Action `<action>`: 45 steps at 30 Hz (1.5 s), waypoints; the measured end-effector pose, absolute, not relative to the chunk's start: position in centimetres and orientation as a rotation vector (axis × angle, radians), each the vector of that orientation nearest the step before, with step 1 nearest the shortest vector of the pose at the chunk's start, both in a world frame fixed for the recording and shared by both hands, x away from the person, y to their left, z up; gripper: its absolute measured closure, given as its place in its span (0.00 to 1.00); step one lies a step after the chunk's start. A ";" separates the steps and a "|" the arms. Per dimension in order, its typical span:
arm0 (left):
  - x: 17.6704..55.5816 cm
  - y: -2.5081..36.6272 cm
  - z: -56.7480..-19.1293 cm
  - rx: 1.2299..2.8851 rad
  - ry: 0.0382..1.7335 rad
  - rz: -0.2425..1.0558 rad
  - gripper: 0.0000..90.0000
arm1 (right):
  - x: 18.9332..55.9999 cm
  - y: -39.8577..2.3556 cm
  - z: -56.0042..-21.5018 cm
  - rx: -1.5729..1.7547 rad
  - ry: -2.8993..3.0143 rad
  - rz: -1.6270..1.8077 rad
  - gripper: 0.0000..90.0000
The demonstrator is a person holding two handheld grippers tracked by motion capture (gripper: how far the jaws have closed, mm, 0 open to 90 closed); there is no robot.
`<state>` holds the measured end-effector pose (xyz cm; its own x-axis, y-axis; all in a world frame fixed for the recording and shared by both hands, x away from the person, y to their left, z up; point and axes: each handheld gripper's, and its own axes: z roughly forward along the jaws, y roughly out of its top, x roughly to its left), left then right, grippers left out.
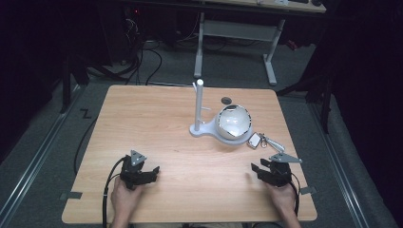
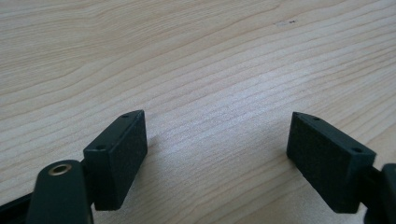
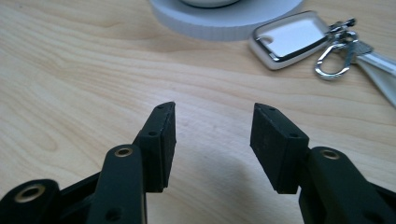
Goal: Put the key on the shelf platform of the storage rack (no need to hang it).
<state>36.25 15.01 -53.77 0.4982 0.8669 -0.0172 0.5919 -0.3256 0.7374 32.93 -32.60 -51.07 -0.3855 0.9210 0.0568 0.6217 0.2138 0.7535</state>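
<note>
Silver key fob point(image 1: 255, 140) lies flat on the bench point(image 1: 161, 142), at about 11 o'clock from the right gripper point(image 1: 266, 172) and near it; this appears to be the item for pickup. In the right gripper view the fob point(image 3: 290, 39) sits at 1 o'clock beyond the jaws, touching or just beside the stand base point(image 3: 224, 21). A clip ring point(image 3: 332, 63) and key point(image 1: 274, 142) trail from its far end.

Jaw state: right gripper jaws stand moderately apart, holding nothing. Left gripper point(image 1: 142, 173) jaws stand wide, holding nothing, over bare wood.

Recommended procedure:
1. Advance the right gripper toward 1 o'clock until the fob lies between the jaws.
2. Approach across the short sides; the present gap looks narrower than the fob's long side.
3. Keep the pads low, since the fob is thin and polished and may slip.

Obstructions: the white stand point(image 1: 199, 107) with its post and the bowl point(image 1: 234, 122) sit at 10 o'clock from the fob. The base crowds one edge, leaving little jaw clearance there. The trailing ring may drag or snag on lifting.
</note>
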 end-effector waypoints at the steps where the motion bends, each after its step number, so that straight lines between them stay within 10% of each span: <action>1: 36.3 15.0 -53.8 2.045 1.193 0.505 0.23 | 33.0 -32.8 -51.0 1.433 2.083 0.998 0.57; 45: 36.3 15.0 -53.8 2.046 1.194 0.504 0.23 | 40.3 -37.4 -47.3 1.551 1.965 0.915 0.54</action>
<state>36.26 14.99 -53.76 0.4984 0.8668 -0.0168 0.5926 -0.3264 0.7364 40.33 -37.44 -47.33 -0.2489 0.9677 0.0393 0.6532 0.1378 0.7445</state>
